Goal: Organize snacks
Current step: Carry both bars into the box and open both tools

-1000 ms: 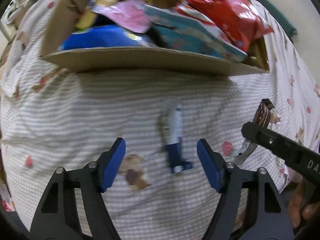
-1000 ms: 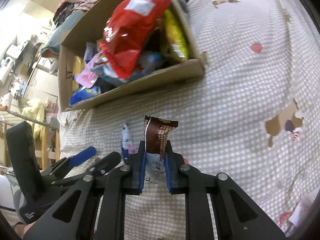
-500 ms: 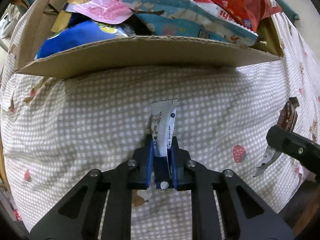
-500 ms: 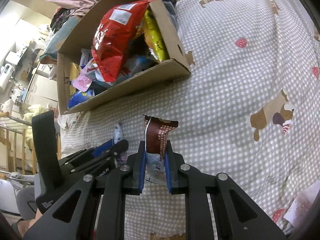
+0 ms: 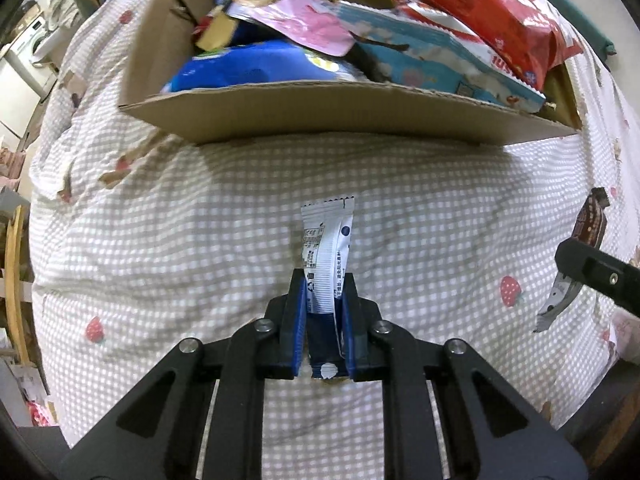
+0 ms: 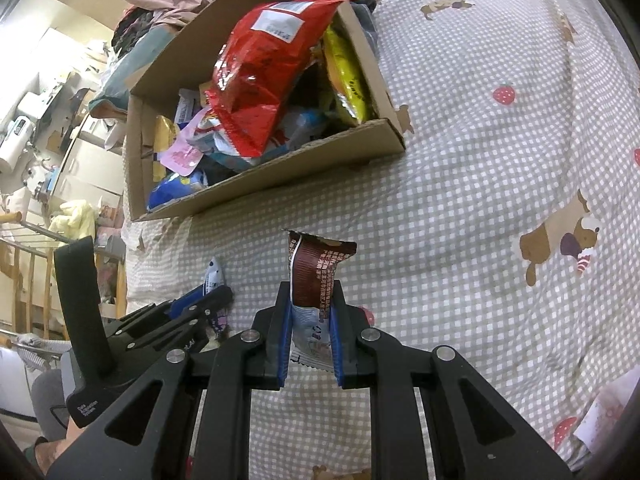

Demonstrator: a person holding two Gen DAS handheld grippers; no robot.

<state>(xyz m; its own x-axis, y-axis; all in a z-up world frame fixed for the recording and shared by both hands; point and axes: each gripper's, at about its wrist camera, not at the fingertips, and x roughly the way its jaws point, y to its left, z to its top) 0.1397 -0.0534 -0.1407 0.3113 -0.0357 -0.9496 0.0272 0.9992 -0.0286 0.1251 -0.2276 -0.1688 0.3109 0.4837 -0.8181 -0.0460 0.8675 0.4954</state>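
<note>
White-blue sachet, earlier lying loose, now clamped in left hand-held gripper.

Steep wrist views; shared box

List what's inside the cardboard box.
In the cardboard box: a red bag on top, a yellow packet, a pink pouch, a blue bag. Anything beneath them is covered.

Checked bedspread with strawberry prints, open cardboard box resting on it
</note>
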